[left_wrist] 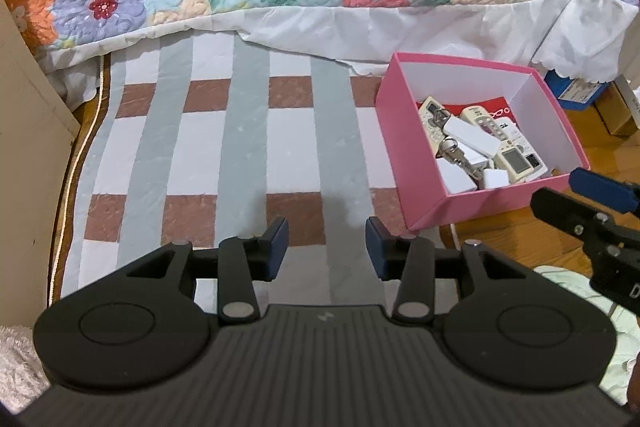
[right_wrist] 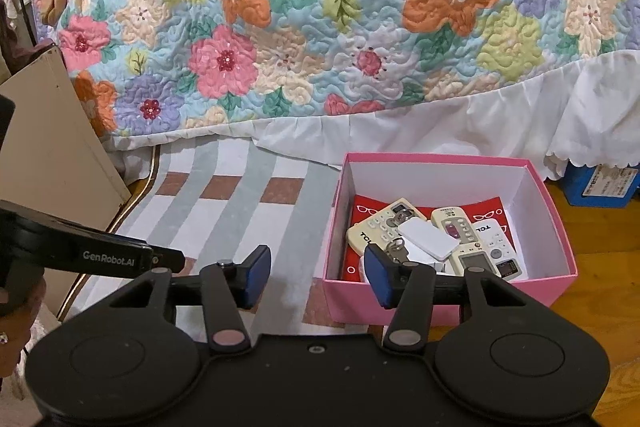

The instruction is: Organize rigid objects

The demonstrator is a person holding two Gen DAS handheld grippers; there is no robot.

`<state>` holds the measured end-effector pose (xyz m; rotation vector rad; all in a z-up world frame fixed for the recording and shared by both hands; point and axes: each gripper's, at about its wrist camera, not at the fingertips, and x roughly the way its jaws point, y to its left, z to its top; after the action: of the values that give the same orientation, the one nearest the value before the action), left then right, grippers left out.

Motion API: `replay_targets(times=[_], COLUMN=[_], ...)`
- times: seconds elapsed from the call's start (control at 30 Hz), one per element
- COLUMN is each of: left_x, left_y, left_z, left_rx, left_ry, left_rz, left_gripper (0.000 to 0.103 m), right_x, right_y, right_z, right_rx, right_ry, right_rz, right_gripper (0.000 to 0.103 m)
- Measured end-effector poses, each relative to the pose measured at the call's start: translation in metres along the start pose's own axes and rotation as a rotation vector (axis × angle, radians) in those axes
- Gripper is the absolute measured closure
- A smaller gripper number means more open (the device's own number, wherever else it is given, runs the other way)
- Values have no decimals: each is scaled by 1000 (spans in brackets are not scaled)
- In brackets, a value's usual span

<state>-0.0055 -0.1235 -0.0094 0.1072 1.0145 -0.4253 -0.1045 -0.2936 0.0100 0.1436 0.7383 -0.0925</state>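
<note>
Nearest you, your left gripper [left_wrist: 327, 247] hangs over the striped mat [left_wrist: 248, 147], jaws spread wide, nothing between the blue pads. Same for your right gripper [right_wrist: 316, 277]: jaws spread, empty, its right finger just in front of the near-left corner of the pink box [right_wrist: 440, 301]. In the left wrist view the right gripper [left_wrist: 592, 203] shows at the right edge, close to the box's near-right corner, apart from it as far as I can tell.

Mat next: no loose items on it in either view. Just stripes and brown squares. So pickup looks done, or near done, judging from this alone.

Then the pink box [left_wrist: 480, 205], sitting half on the mat's right edge, half on the wood floor [left_wrist: 600, 155]. The rigid stuff is all in there, heaped:
- cream remotes [right_wrist: 380, 231], at least three, two marked TCL
- a flat white case [right_wrist: 428, 239] lying on top of them
- keys on a ring [right_wrist: 394, 247] at the near side
- small white blocks [left_wrist: 456, 177] at the near-left corner, chargers maybe, can't tell
- a red printed sheet [right_wrist: 368, 207] under the pile

They overlap at angles, not lined up. If tidy arrangement counts, that's left; if only collecting, you're at the end.

Far: quilted floral bedspread [right_wrist: 320, 27] with white frill behind the box, a blue carton [right_wrist: 600, 187] on the floor to the right, a beige panel [right_wrist: 52, 147] on the left. No lid visible.
</note>
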Motion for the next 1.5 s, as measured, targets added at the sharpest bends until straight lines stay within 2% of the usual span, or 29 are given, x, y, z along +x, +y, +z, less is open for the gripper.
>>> replay_targets(times=[0.23,0.33,0.4,0.53,0.63,0.73,0.9,1.5], left_x=[4,2,0,-2,0,3,5,7], left_y=[6,10,11,12,16,21,30,34], left_z=[-4,-5,-7,-8,-8,-7,-6,-6], left_rx=[-11,-19,-15,-8,-11,-26,-49,-49], left_ry=[7,0,-14,-18,-3,45,82,122], left_rz=[46,48,54,100,109,124,151,180], left_gripper=[48,39,31,12,8,7,7,7], right_x=[3,1,0,-4,-4,-2,2,18], right_y=[6,11,14,21,24,22,14,13], right_z=[1,1,2,4,5,6,6,4], right_rx=[-20,-33,-45,-75,-75,-49,19,57], right_ry=[18,9,-6,-28,-17,1,55,167], right_rz=[-43,-60,-80,-127,-144,-147,-149,-186], right_gripper=[37,23,6,6,6,6,6,6])
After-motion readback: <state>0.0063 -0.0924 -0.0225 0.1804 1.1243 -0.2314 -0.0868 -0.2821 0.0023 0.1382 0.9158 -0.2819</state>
